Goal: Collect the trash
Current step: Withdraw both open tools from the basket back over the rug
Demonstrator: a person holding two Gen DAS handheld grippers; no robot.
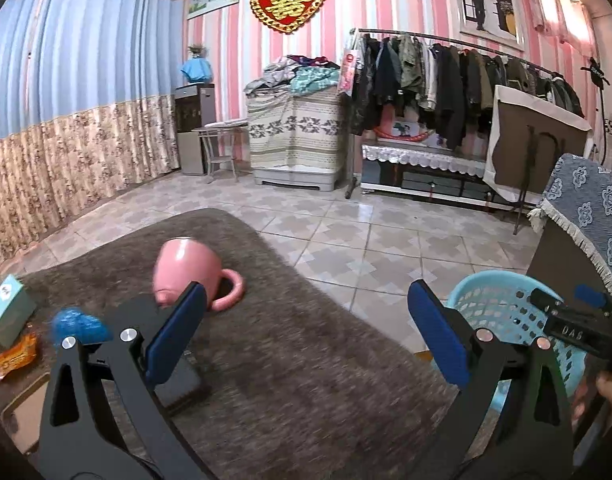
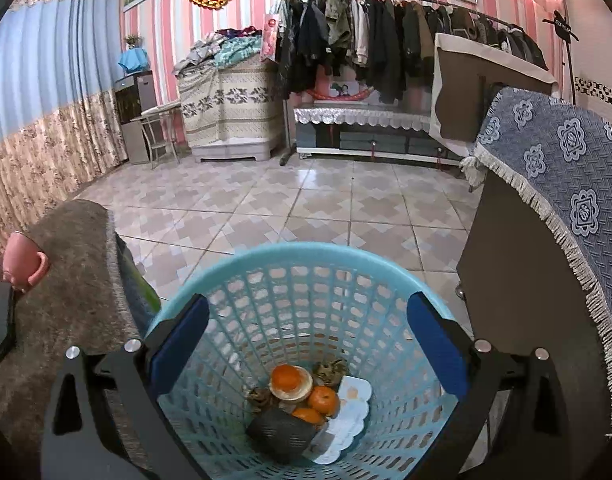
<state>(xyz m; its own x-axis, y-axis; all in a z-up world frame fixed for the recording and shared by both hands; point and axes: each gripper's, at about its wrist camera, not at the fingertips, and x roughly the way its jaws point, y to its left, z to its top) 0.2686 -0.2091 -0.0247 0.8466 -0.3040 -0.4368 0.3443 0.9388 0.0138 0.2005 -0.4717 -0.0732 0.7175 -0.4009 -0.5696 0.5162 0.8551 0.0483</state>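
Note:
My left gripper [image 1: 306,320] is open and empty above a table under a shaggy brown cover [image 1: 298,380]. On it lie a tipped pink mug [image 1: 190,272], a crumpled blue wad [image 1: 80,324], an orange wrapper [image 1: 12,358] and a small box [image 1: 6,312]. My right gripper [image 2: 306,328] is open and empty over the light blue basket [image 2: 306,264], which holds orange peels [image 2: 306,392], a dark pouch [image 2: 280,430] and a white wrapper [image 2: 345,416]. The basket [image 1: 501,308] and the right gripper [image 1: 565,320] show at the right of the left wrist view.
A dark flat object [image 1: 178,384] lies under my left finger. A cabinet with a blue patterned cloth [image 2: 565,168] stands right of the basket. Tiled floor [image 2: 306,200] stretches to a clothes rack [image 2: 385,40] and a covered chest [image 2: 230,108].

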